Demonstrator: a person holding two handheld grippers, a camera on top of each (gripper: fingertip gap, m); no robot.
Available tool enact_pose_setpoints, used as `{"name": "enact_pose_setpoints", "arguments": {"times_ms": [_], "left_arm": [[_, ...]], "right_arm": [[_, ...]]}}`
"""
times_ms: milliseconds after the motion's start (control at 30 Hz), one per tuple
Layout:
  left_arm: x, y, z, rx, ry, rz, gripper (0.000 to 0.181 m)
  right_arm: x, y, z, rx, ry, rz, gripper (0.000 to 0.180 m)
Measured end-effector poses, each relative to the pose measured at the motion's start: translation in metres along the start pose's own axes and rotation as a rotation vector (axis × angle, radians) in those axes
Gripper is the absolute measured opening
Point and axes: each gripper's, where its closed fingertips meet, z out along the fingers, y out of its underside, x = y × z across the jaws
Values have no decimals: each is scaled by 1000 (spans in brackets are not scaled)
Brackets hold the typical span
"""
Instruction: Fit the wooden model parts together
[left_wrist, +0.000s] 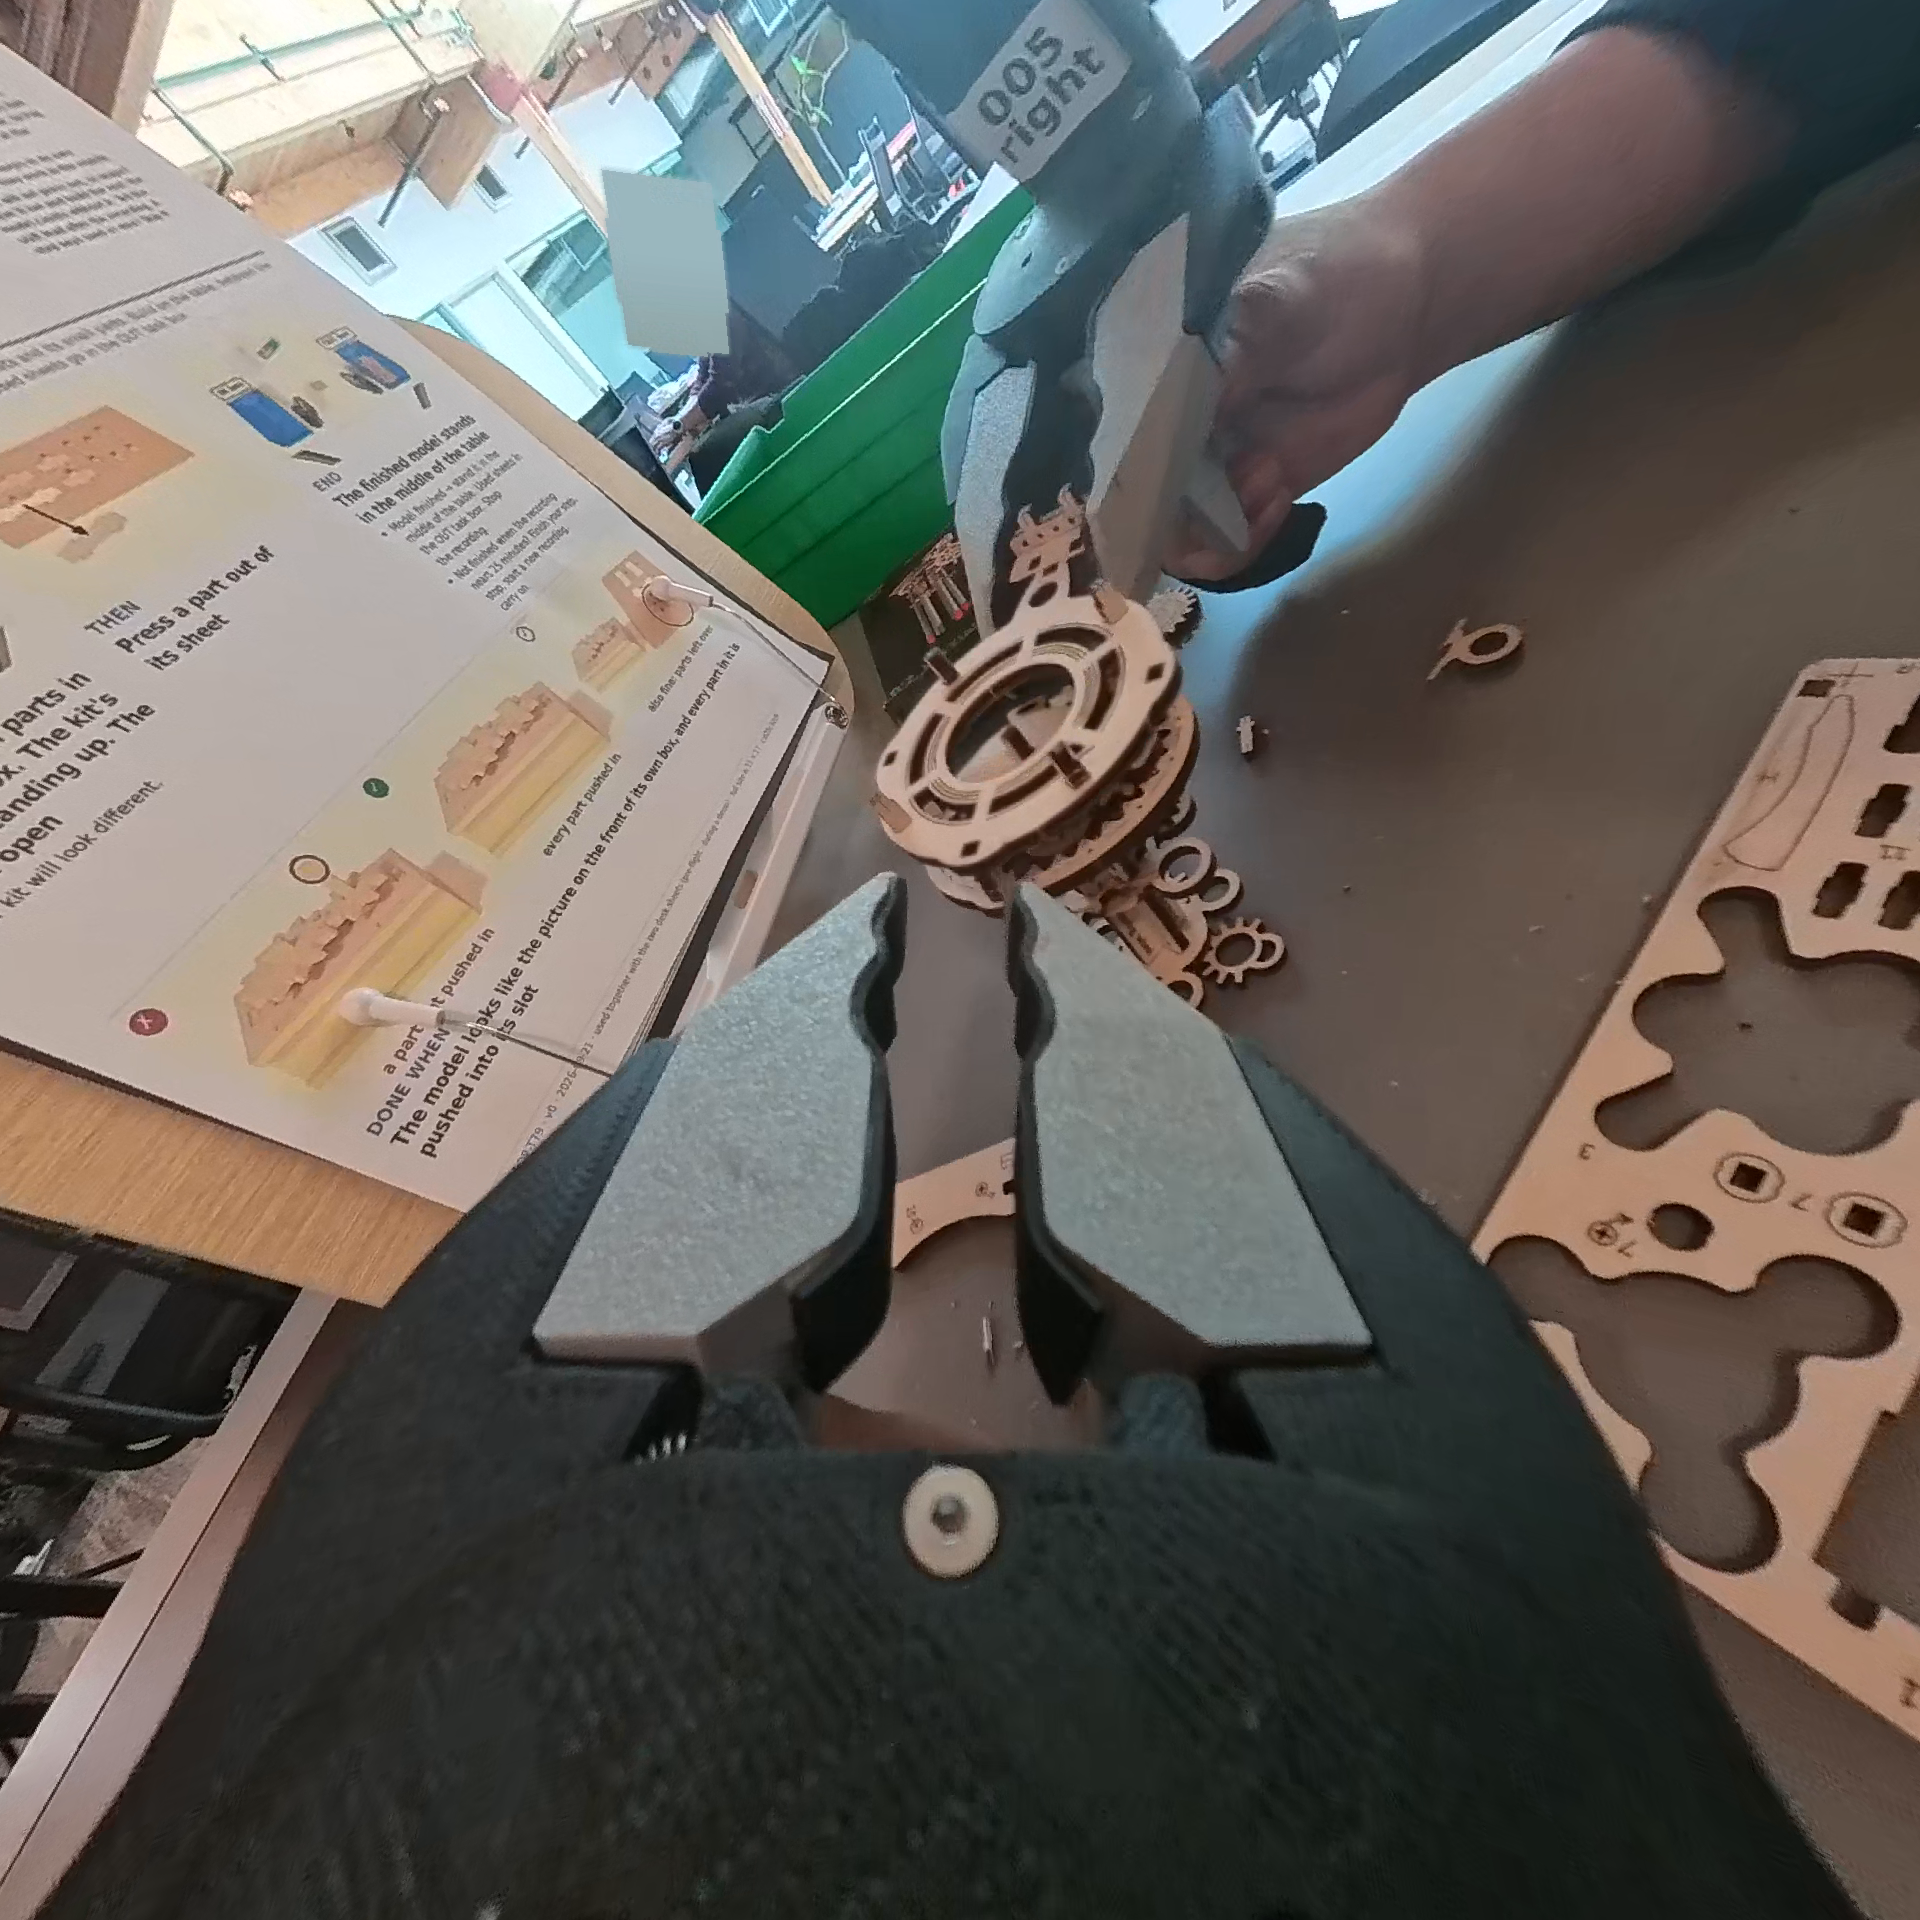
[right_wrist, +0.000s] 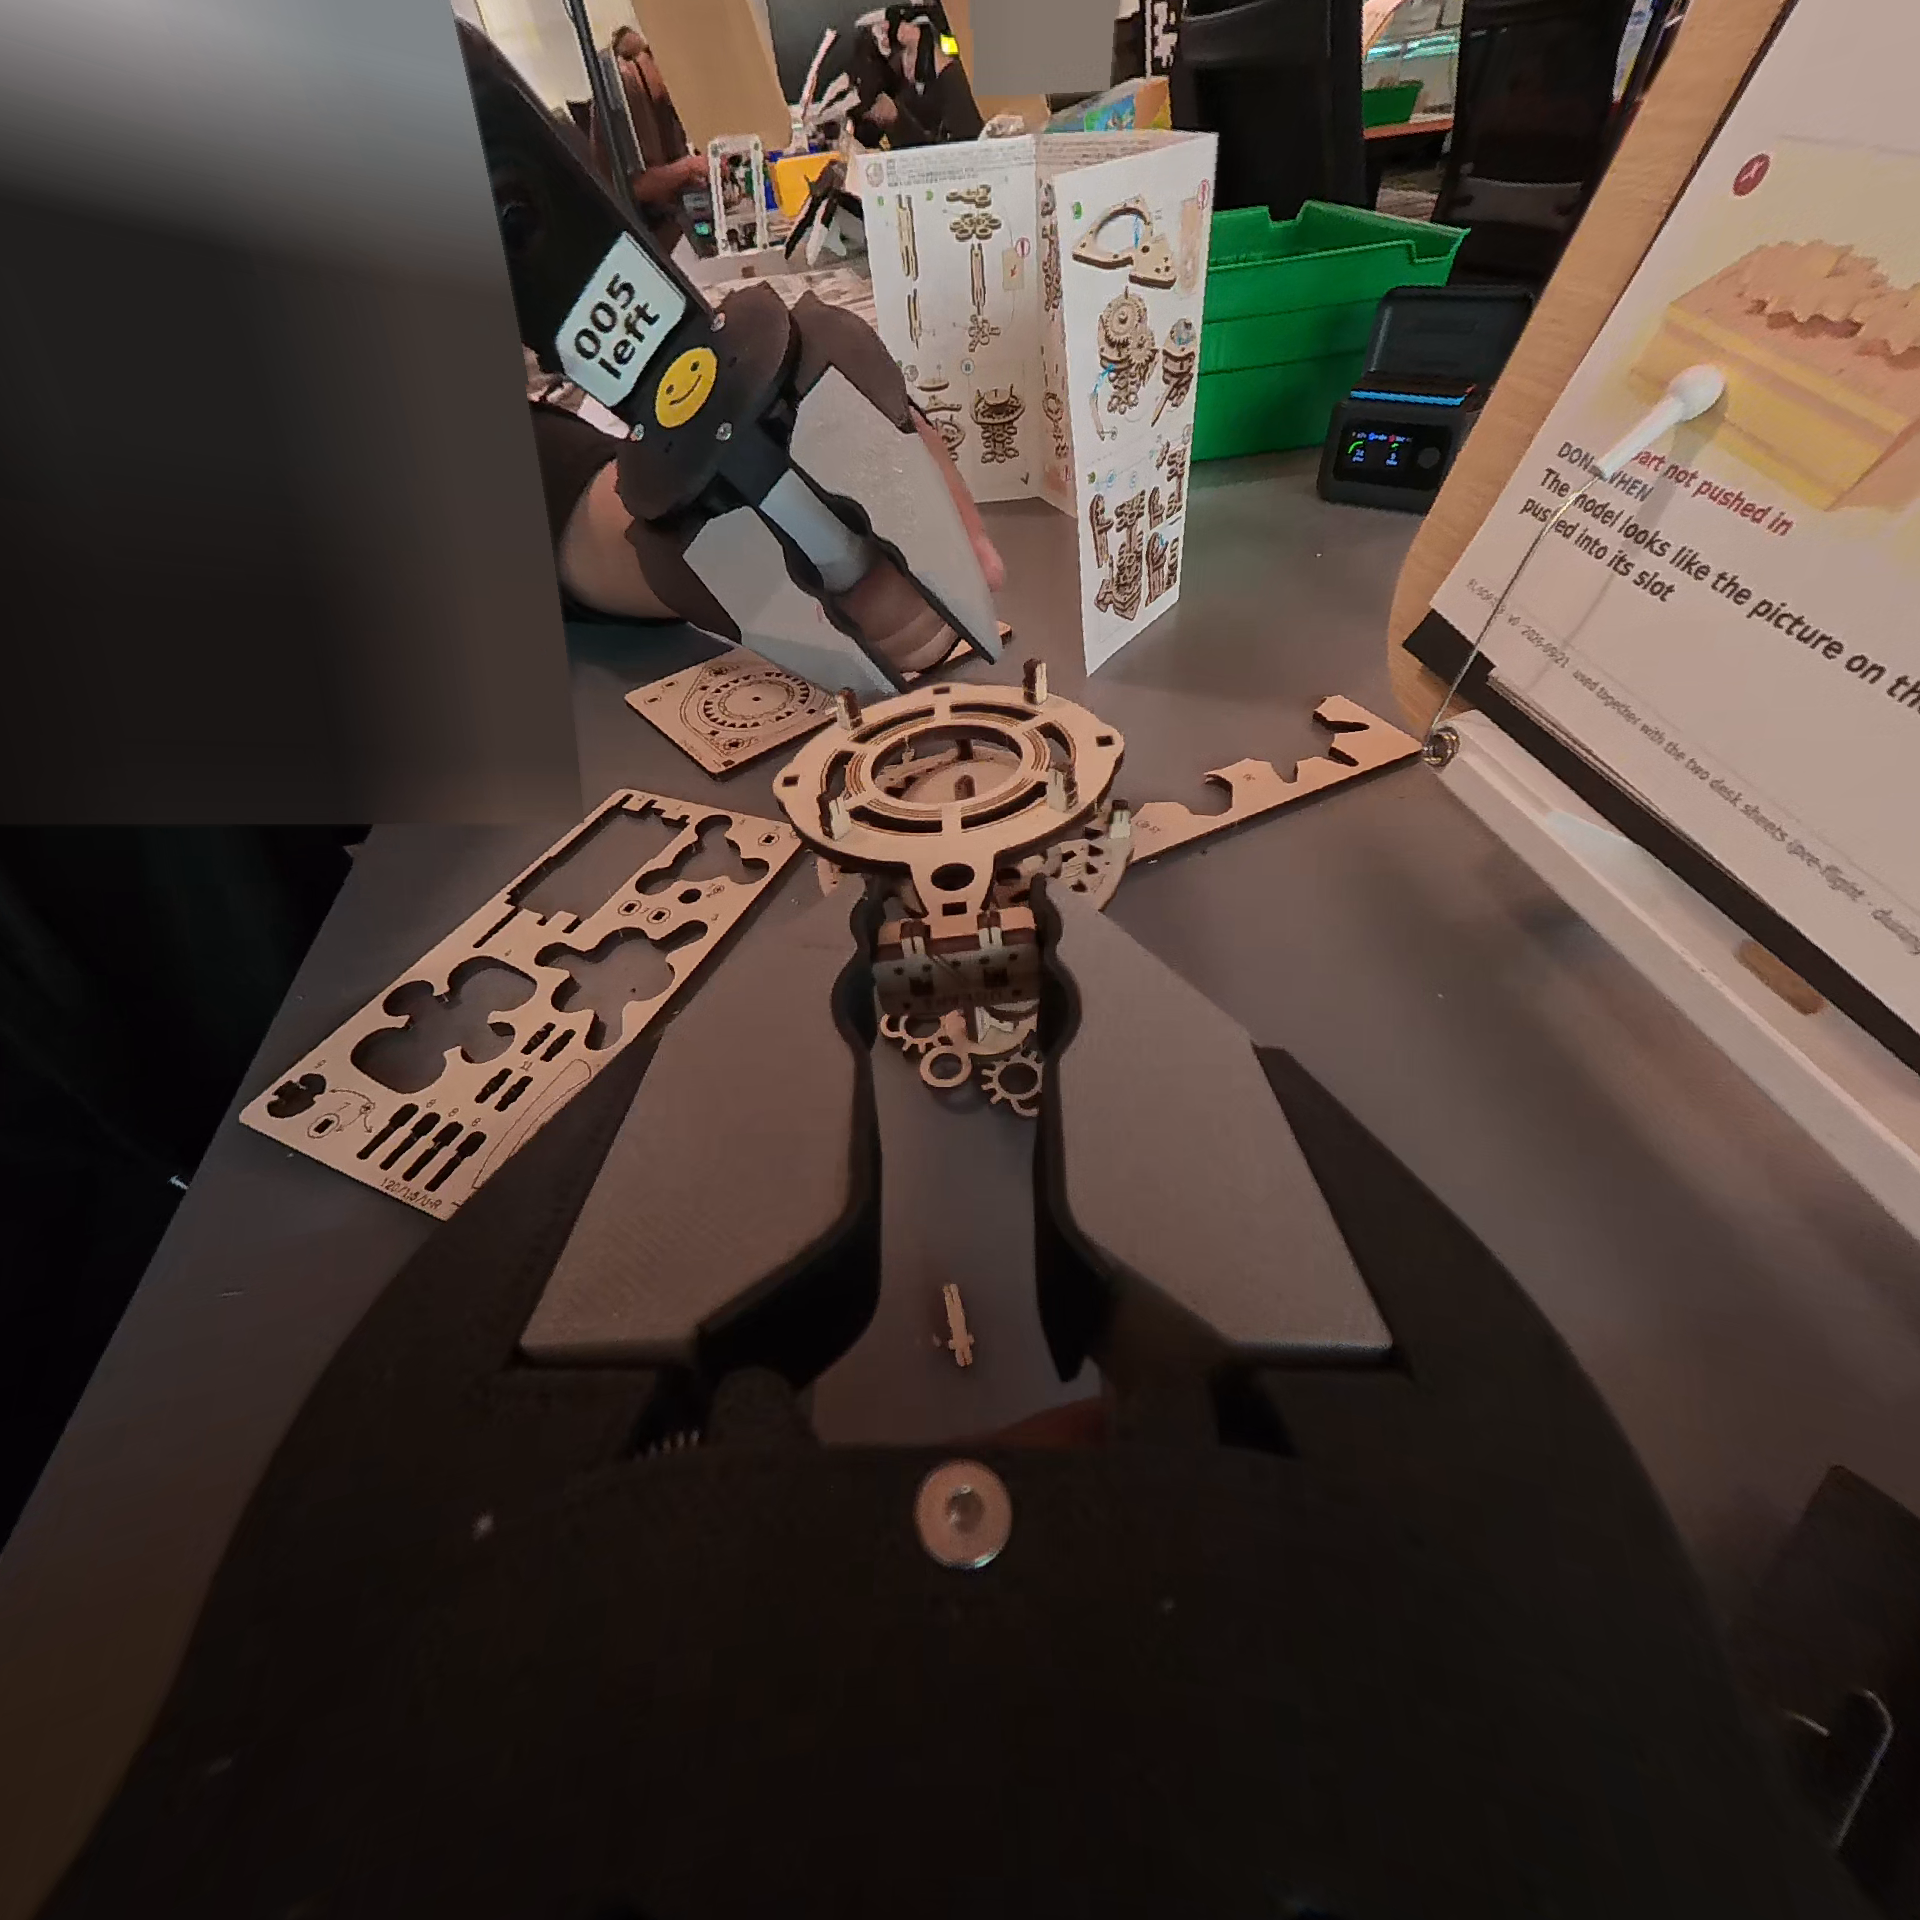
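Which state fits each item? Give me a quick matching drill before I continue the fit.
Items:
1. right claw
2. left claw
3. folded white paper leaflet
4. flat punched-out wooden sheet

States:
A. lying flat on the grey table
B. standing upright
C. shut on the round layered wooden model
D. open, nothing between its fingers

Pairs: 1-C, 2-D, 3-B, 4-A
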Motion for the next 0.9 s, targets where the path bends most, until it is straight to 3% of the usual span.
{"name": "enact_pose_setpoints", "arguments": {"times_ms": [900], "left_arm": [[9,-3,4,18,66,-76,18]], "right_arm": [[3,5,-6,-39,10,-5,24]]}}
